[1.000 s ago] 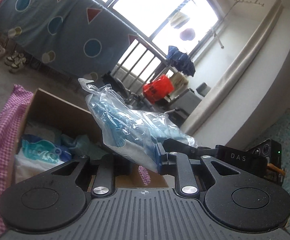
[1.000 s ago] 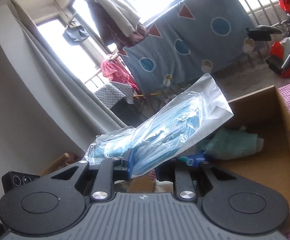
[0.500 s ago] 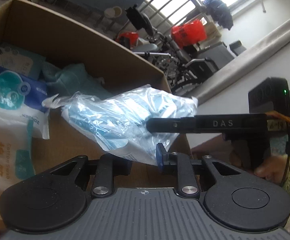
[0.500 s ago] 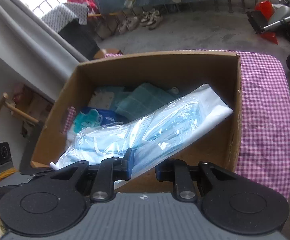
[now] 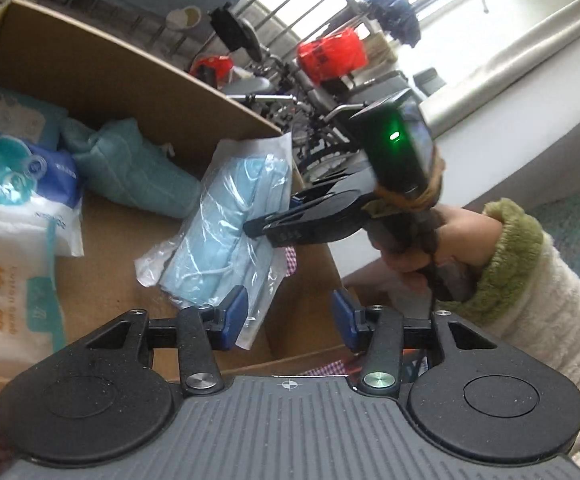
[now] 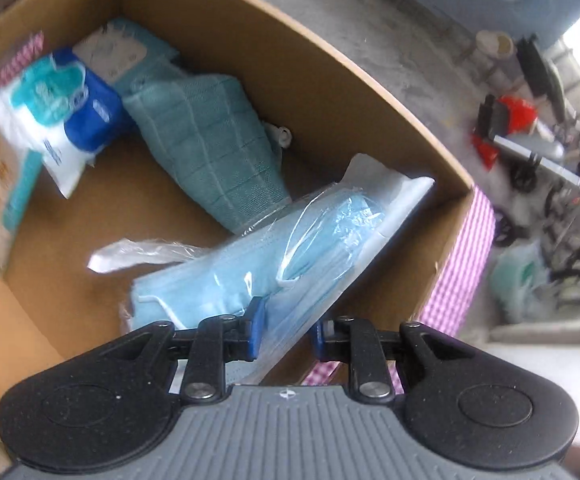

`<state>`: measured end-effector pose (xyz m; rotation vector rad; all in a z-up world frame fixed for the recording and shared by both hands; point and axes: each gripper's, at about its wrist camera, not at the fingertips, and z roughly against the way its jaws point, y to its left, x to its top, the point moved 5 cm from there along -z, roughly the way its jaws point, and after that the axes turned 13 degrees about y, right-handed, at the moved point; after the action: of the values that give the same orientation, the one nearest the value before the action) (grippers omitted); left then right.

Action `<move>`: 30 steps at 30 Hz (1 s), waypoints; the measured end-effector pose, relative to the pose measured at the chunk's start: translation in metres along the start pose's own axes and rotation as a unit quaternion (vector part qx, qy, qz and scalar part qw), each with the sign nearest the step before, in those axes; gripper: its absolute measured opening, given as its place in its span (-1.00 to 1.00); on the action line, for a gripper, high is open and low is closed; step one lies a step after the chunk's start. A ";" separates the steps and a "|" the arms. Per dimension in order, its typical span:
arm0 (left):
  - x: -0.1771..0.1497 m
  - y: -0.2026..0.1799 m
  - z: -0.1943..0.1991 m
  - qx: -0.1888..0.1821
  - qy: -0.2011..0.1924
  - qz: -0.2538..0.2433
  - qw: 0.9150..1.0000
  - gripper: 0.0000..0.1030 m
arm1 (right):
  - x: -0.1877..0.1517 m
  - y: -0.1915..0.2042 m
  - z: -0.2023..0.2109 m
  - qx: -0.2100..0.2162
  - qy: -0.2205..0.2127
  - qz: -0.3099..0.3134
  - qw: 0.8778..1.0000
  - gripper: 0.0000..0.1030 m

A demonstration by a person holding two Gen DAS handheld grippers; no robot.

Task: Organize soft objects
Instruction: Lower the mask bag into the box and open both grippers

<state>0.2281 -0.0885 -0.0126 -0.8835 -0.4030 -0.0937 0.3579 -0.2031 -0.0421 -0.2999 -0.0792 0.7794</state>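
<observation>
A clear plastic pack of blue face masks (image 5: pixel 230 224) lies inside a cardboard box (image 5: pixel 102 68), leaning on its right wall. My left gripper (image 5: pixel 288 318) is open, its left pad touching the pack's near edge. My right gripper (image 6: pixel 284 334) is open too, with the pack's edge (image 6: pixel 290 248) lying between its pads, and it shows in the left wrist view (image 5: pixel 274 216) reaching in from the right. The box also holds a folded teal cloth (image 6: pixel 214 140) and white and blue tissue packs (image 6: pixel 50 104).
The box (image 6: pixel 330 60) stands on a pink checked cloth (image 6: pixel 466 252). Beyond it are a bare floor, bicycles (image 5: pixel 290 92), a red bag (image 5: pixel 330 56) and a hanging blue sheet. My sleeved right arm (image 5: pixel 530 280) is at the right.
Both grippers came down from holding the mask pack in the air into the box. Both jaws have opened and the pack now rests in the box.
</observation>
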 end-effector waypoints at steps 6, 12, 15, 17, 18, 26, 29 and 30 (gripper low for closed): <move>-0.012 -0.001 0.033 0.002 -0.028 -0.019 0.999 0.09 | 0.002 0.016 0.002 -0.160 -0.007 0.073 0.984 0.50; -0.026 0.003 0.065 0.002 -0.062 -0.032 0.998 0.27 | 0.000 0.009 0.038 -0.196 -0.068 0.025 0.978 0.33; -0.031 0.004 0.077 0.003 -0.077 -0.040 0.996 0.33 | -0.002 0.002 0.054 -0.176 -0.092 -0.022 0.980 0.08; -0.032 0.005 0.085 0.007 -0.084 -0.047 0.995 0.35 | -0.004 0.000 0.060 -0.135 -0.098 -0.054 0.985 -0.09; -0.035 0.007 0.089 0.009 -0.088 -0.049 0.995 0.36 | -0.004 0.000 0.058 -0.109 -0.092 -0.072 0.987 -0.14; -0.038 0.025 0.100 -0.002 -0.094 -0.037 0.995 0.38 | 0.008 0.003 -0.007 -0.030 -0.009 -0.136 0.990 -0.26; -0.038 0.032 0.101 -0.006 -0.093 -0.033 0.995 0.39 | 0.014 0.000 -0.026 -0.014 0.005 -0.148 0.989 -0.26; -0.037 0.033 0.101 -0.008 -0.093 -0.032 0.995 0.39 | 0.016 -0.001 -0.028 -0.006 0.002 -0.151 0.989 -0.25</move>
<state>0.1709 0.0070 0.0061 -0.8994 -0.6052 -0.0731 0.3749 -0.1996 -0.0695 -0.2934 -0.1235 0.4785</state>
